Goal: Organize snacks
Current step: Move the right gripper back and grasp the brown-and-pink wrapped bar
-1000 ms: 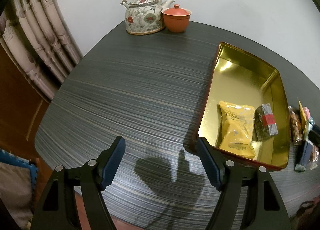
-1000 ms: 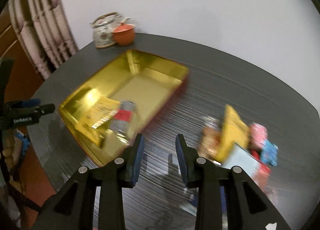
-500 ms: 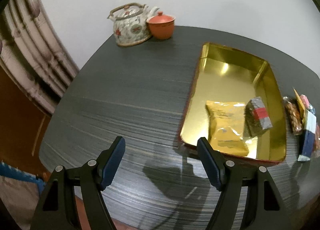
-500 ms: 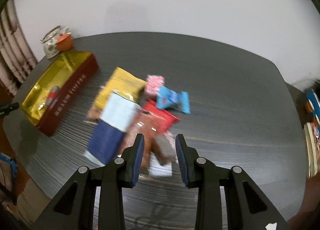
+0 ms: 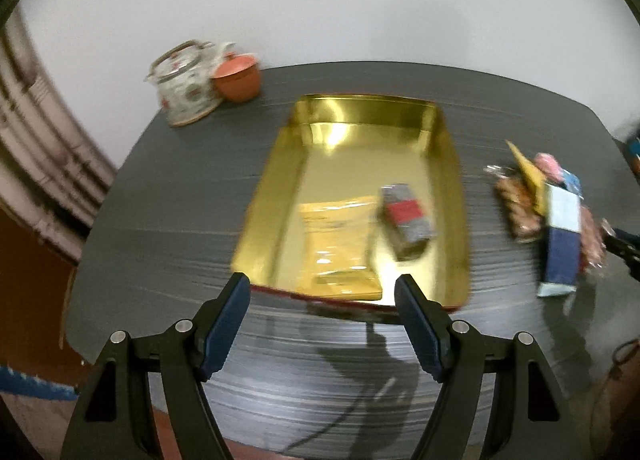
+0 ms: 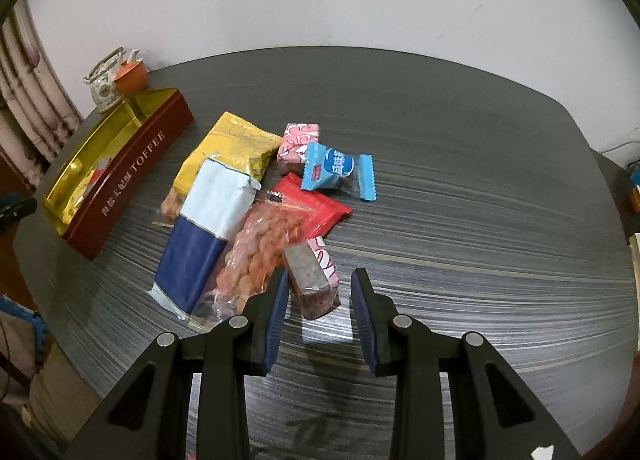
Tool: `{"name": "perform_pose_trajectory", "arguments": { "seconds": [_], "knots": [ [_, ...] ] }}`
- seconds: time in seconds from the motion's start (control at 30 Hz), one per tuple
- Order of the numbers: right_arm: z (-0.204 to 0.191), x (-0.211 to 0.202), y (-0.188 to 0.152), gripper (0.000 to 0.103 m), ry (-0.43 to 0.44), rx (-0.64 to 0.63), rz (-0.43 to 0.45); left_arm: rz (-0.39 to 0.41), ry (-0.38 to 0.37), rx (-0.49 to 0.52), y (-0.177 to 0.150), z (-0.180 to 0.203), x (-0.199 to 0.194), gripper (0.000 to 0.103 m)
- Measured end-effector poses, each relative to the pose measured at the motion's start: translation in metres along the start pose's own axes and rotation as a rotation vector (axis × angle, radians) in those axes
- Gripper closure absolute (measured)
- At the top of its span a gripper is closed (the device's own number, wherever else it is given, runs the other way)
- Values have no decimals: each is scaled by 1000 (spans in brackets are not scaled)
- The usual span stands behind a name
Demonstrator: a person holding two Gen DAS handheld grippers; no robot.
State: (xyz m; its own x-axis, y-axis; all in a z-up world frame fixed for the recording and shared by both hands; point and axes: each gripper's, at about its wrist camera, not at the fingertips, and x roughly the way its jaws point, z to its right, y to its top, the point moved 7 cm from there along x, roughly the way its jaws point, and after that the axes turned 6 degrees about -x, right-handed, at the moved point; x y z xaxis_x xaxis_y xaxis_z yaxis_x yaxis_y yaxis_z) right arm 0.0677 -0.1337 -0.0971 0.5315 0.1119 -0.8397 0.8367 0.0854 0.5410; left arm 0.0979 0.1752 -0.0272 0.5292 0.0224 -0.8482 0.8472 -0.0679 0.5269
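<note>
A gold tin (image 5: 456,188) with a red outer wall marked TOFFEE (image 6: 132,176) holds a yellow packet (image 5: 340,244) and a grey-and-red packet (image 5: 408,216). My left gripper (image 5: 323,279) hangs open and holds nothing, just in front of the tin's near rim. To the right of the tin lies a snack pile: a blue-and-white pack (image 6: 204,228), a yellow bag (image 6: 232,148), a red peanut bag (image 6: 272,236), a pink candy (image 6: 300,140) and a light-blue candy (image 6: 332,168). My right gripper (image 6: 320,274) straddles a small pink-and-grey block (image 6: 312,280). Its jaws stand narrowly apart and do not press the block.
A flowered teapot (image 5: 186,88) and an orange lidded cup (image 5: 238,76) stand at the table's far left corner by the wall. A curtain (image 5: 40,132) hangs to the left. The dark striped table (image 6: 460,220) extends bare to the right of the pile.
The right gripper swung from the tin over to the snack pile and settled around the small block. The left gripper shifted right, so the tin now lies straight ahead. Both jaw gaps are unchanged.
</note>
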Motion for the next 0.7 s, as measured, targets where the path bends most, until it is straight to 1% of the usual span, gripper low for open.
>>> {"name": "perform_pose_trajectory", "arguments": {
  "seconds": [0.27,0.37,0.5,0.7],
  "knots": [
    [-2,12,-3,73,37,-3,1,-44,-86,110,-7,76,4,28],
    [-3,14,-3,79,48,-4,8,-54,-113,143,-11,100,6,28],
    [-5,12,-4,82,30,-11,20,-74,-149,182,-16,130,11,28],
    [8,10,-6,83,-26,14,11,-95,-217,176,-19,158,16,28]
  ]
}}
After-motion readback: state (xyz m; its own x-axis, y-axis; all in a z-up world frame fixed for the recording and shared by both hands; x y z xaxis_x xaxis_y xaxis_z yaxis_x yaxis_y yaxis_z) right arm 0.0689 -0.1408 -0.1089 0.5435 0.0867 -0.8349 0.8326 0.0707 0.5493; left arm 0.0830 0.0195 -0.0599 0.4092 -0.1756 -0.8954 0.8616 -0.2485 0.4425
